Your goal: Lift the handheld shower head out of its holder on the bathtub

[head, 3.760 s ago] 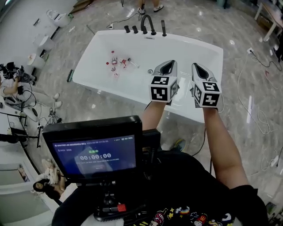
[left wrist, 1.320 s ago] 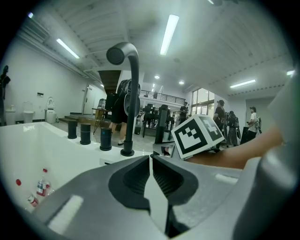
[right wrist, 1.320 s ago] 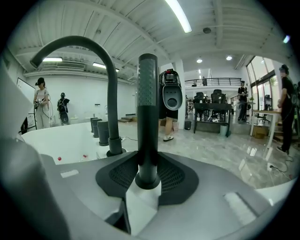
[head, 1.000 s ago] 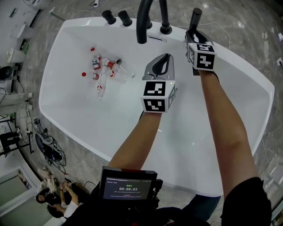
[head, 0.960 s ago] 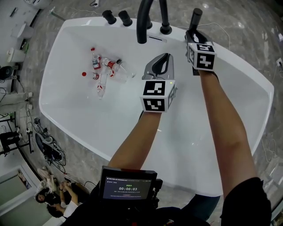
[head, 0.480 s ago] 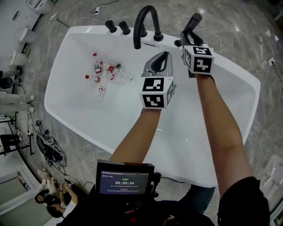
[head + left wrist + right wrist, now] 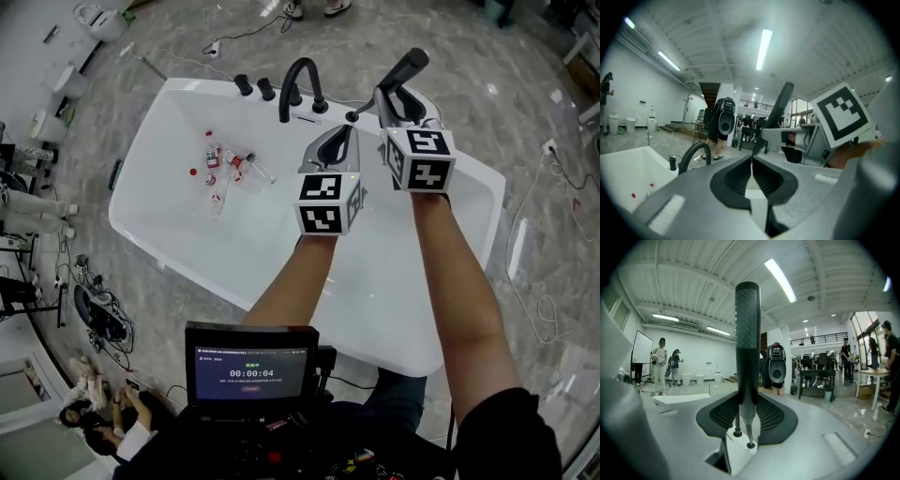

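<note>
Well left of the left claw (image 7: 342, 133), roughly four small bottles (image 7: 220, 169) lie in the bathtub (image 7: 187, 220). Two knobs (image 7: 254, 87) and one spout (image 7: 298, 82) stand beyond it. That claw is pressed together, empty. The right claw (image 7: 390, 94) pinches the single shower head (image 7: 405, 67), upright and seemingly clear of its holder. Next comes a straight, firm raise.

floor (image 7: 525, 56): grey marble tile | ceiling (image 7: 693, 268): white, ribbed, tube light (image 7: 780, 280) above right gripper (image 7: 747, 399) | whiteboard (image 7: 642, 350) far left of it | table (image 7: 872, 373), windows (image 7: 863, 326) far right
</note>
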A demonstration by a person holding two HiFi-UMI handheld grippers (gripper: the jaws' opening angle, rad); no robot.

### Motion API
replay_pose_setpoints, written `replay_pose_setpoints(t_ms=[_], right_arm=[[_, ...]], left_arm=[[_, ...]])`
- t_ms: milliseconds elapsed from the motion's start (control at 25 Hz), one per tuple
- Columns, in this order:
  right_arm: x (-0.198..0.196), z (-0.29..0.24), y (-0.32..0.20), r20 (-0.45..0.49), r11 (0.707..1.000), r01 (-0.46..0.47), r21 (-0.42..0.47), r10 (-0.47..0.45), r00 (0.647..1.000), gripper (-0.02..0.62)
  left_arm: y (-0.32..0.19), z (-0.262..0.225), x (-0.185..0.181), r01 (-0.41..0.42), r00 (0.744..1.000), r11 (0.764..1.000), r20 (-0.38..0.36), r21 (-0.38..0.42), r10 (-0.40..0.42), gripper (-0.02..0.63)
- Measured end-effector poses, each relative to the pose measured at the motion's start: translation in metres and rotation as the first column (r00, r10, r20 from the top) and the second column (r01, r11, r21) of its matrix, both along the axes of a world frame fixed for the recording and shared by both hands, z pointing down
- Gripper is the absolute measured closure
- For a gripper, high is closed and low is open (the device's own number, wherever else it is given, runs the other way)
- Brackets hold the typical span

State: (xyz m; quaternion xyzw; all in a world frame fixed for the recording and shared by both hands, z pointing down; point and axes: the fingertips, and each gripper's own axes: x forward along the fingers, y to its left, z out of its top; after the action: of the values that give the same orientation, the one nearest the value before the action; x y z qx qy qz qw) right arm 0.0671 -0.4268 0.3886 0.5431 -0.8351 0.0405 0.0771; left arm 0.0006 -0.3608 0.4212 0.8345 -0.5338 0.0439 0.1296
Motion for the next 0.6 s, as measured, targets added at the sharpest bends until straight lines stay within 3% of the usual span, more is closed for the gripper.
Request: replay_pose_setpoints(t_ms=[200,400,600], right_arm=[[0.020,-0.092,0.072,0.023,0.996,0.049,0.080,-0.051,0.998,0.456],[0.043,-0.179,0.147,0.036,0.980,0.062,0.191,-0.070,0.997,0.456],[0.059,-0.225,0.203,0.035,0.966,0.052,0.253,-0.063,0.997,0.454]], left_arm=[[0.051,-0.072,0.025,-0.005,1.000,1.000,-0.015,0.029,0.006,0.592],[0.099,-0.138,0.057,-0.078,0.997,0.993,-0.009,0.085,0.079,0.592],[0.139,-0.190,0.074,-0.107,0.994,0.979,0.004,0.174,0.108,0.603]])
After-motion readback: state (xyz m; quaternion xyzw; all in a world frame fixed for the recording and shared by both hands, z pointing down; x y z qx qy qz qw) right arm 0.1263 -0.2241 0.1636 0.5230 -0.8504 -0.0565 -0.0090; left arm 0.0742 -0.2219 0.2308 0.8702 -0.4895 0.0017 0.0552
